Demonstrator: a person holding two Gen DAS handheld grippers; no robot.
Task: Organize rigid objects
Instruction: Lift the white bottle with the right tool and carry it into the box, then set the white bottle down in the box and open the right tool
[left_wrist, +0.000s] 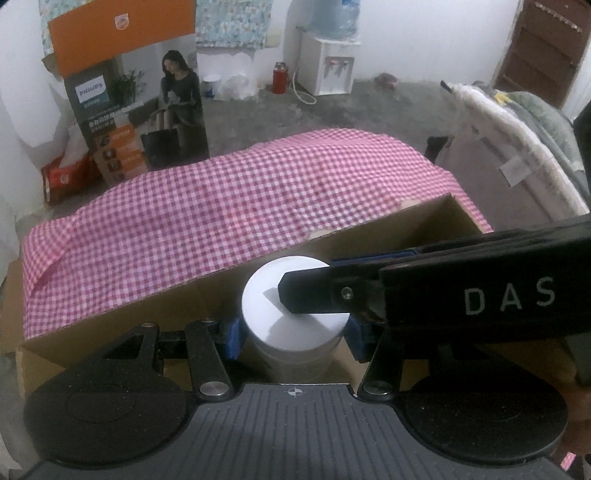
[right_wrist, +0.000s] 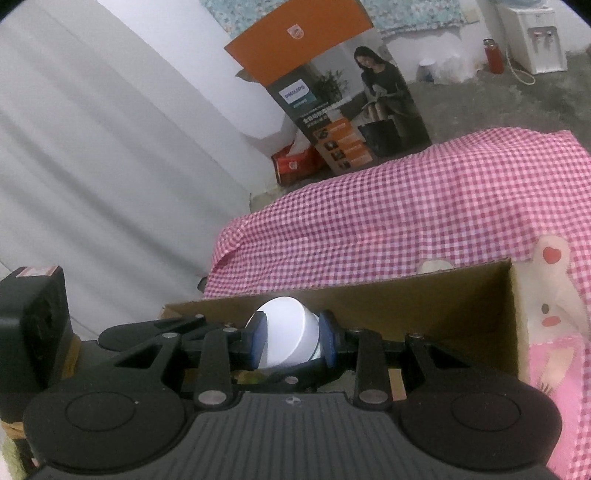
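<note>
Left wrist view: the left gripper (left_wrist: 293, 334) has its jaws clamped on the body of a jar (left_wrist: 295, 325), a blue pad against each side just under the white lid (left_wrist: 291, 299). The jar stands upright inside an open cardboard box (left_wrist: 155, 295), close to its near wall. The right gripper (left_wrist: 332, 286) reaches in from the right, lying across the lid, one black finger (left_wrist: 314, 291) over the lid's top. The box sits on a tabletop under a pink checked cloth (left_wrist: 221, 206). Beyond it are a tall printed carton (left_wrist: 147, 110) on the floor and a white water dispenser (left_wrist: 328, 62) by the far wall (a red flask (left_wrist: 279, 76) stands beside it).

Right wrist view: the right gripper (right_wrist: 291, 341) grasps the white lid (right_wrist: 288, 339), with blue pads (right_wrist: 256, 343) pressed to both edges; the lid looks tilted here. The jar below it is mostly hidden. The cardboard box (right_wrist: 424, 306) wall rises just behind the jaws, and the pink cloth (right_wrist: 406, 221) spreads past it. A pink fabric item with a heart print (right_wrist: 554, 295) lies just right of the box. The printed carton (right_wrist: 343, 110) leans near the white wall.
</note>
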